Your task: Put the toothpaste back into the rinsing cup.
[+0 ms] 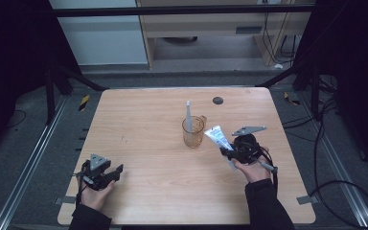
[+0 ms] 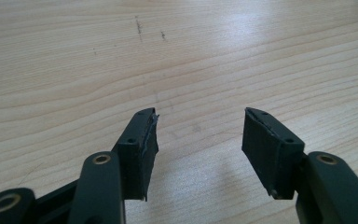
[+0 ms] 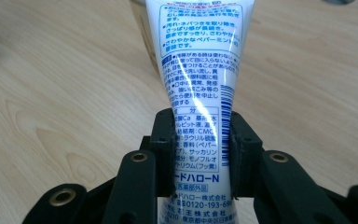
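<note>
Table: light wood table | Floor: grey carpet, cables at right | Far: wooden cabinet, pale wall panel | Sides: dark

This looks like a lab or recording rig rather than a home: a bare light wooden desk stands alone inside a black metal frame, with dark curtains at both sides. Aluminium floor rails run along grey carpet, yellow-and-black hazard tape marks the frame's feet, and loose black cables trail across the floor towards a pale wooden cabinet behind
</note>
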